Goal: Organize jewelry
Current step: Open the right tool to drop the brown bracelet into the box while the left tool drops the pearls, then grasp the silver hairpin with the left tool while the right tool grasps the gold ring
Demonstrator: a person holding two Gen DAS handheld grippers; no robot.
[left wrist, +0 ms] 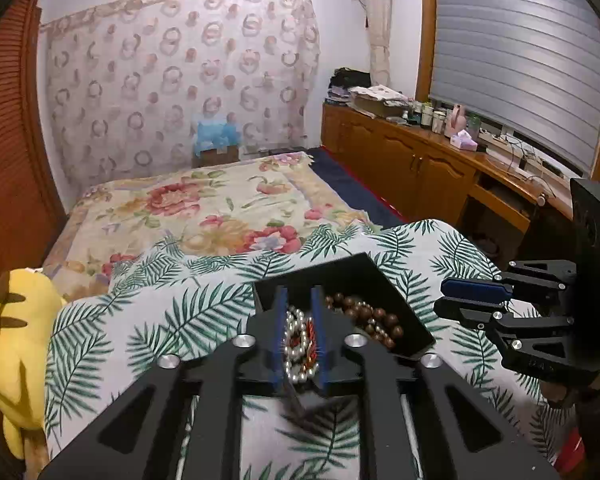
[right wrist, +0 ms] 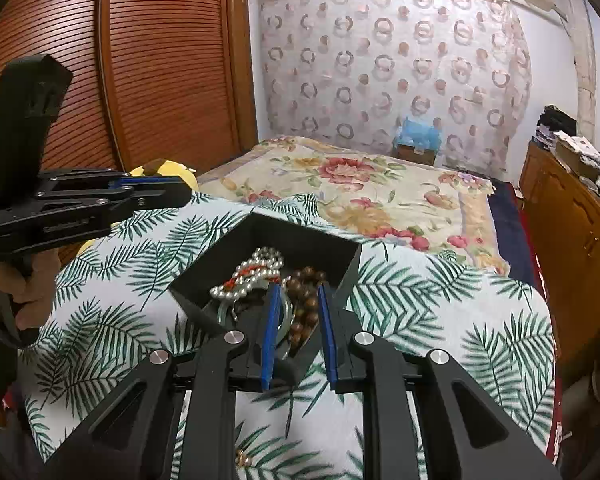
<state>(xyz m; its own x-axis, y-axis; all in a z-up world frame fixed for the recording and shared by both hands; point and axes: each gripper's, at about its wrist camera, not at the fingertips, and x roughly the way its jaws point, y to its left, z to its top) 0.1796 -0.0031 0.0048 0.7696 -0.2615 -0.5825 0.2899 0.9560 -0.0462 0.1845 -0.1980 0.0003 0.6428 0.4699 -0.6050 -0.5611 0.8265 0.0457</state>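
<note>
- Black tray (right wrist: pixel 342 258) on leaf-print cloth (right wrist: pixel 440 304), under both tools.
- Left gripper (left wrist: pixel 300 300): jaws narrow, flanking pearl strand (left wrist: pixel 296 336), apparently not clamping.
- Right gripper (right wrist: pixel 298 294): jaws parted, brown beads (right wrist: pixel 306 300) between fingers.

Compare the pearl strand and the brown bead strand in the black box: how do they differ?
The pearl strand has small, glossy white beads mixed with red; the brown bead strand has larger, matte wooden-looking beads. The pearls lie on the box's left side in the right wrist view, the brown beads on its right, seen between the right gripper's open fingers. Both lie heaped in the black box.
</note>
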